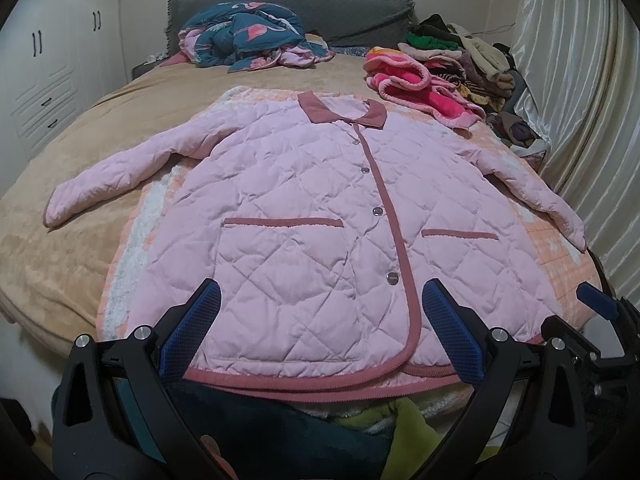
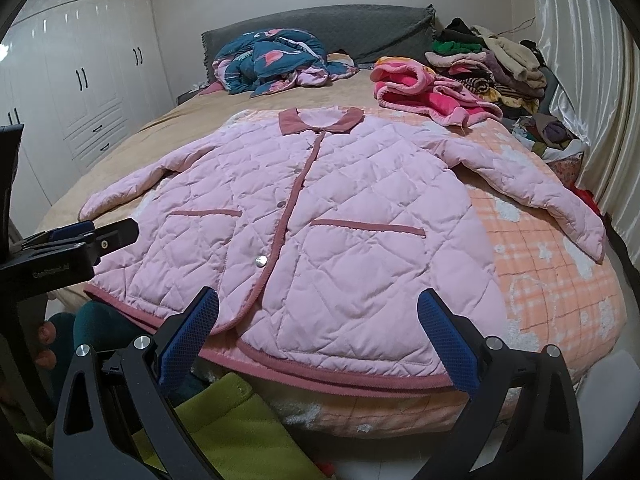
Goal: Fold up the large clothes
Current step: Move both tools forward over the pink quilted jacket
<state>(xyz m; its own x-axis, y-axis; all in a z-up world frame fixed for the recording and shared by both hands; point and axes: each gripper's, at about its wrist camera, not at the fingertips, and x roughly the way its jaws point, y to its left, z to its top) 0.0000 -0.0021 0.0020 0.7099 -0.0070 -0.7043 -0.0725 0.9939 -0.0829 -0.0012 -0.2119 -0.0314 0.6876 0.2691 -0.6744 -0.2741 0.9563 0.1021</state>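
Note:
A pink quilted jacket point(image 1: 304, 208) with a dark pink collar and trim lies flat, front up and buttoned, on the bed, both sleeves spread out; it also shows in the right wrist view point(image 2: 320, 216). My left gripper point(image 1: 320, 292) is open and empty, hovering just above the jacket's hem near the button placket. My right gripper point(image 2: 318, 300) is open and empty above the hem on the right half. The left gripper shows at the left edge of the right wrist view point(image 2: 84, 236).
The jacket rests on an orange checked blanket point(image 2: 560, 272) over a tan bed cover point(image 1: 60, 248). A teal quilt point(image 1: 248, 36), a pink fleece point(image 1: 412, 80) and a clothes pile point(image 1: 472, 56) lie at the head. White wardrobe point(image 2: 80, 80) left, curtain point(image 1: 580, 100) right.

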